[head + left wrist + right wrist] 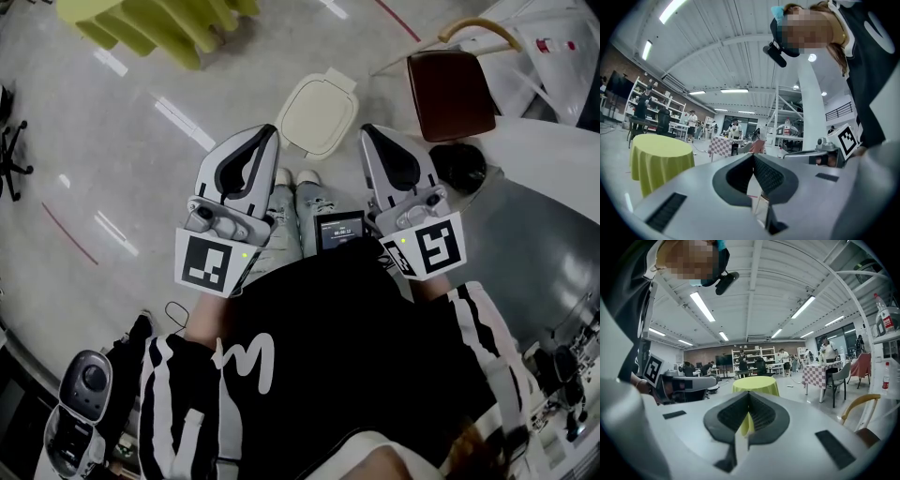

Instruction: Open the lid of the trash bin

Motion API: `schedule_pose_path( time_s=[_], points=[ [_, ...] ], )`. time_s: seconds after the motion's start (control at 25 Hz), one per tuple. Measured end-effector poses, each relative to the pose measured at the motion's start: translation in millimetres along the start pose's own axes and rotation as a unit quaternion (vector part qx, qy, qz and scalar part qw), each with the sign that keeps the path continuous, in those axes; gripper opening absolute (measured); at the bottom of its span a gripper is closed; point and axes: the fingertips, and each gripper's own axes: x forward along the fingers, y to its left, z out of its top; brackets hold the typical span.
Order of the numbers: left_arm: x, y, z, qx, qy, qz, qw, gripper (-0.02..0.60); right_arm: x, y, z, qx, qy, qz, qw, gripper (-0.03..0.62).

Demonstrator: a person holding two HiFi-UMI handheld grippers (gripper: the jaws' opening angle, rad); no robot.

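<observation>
1. The left gripper (269,134) fills the centre-left of the head view, with its marker cube toward the lower left; in the left gripper view its jaws are clenched together with nothing between them.
2. The right gripper (367,133) mirrors it at centre-right; its jaws are likewise pressed shut and empty in the right gripper view.
3. A yellow-green table (155,23) sits at the upper left of the head view.
4. The trash bin (317,122) stands on the floor at upper centre, between the 2 gripper tips; its cream lid (323,101) lies flat on top, closed.
5. A brown chair seat (450,94) is at the upper right.
6. A small screen (338,232) sits at centre, between the 2 marker cubes.
</observation>
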Motion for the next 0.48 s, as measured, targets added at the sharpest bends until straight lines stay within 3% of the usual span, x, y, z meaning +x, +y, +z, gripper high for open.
schedule_pose_path(
  time_s=[0.48],
  points=[
    [-3.5, 22.7, -42.4, -0.016, 0.026, 0.019, 0.9994, 0.008, 25.7, 4.3, -30.1, 0.002, 0.014, 0.024, 1.000, 0.003]
  ],
)
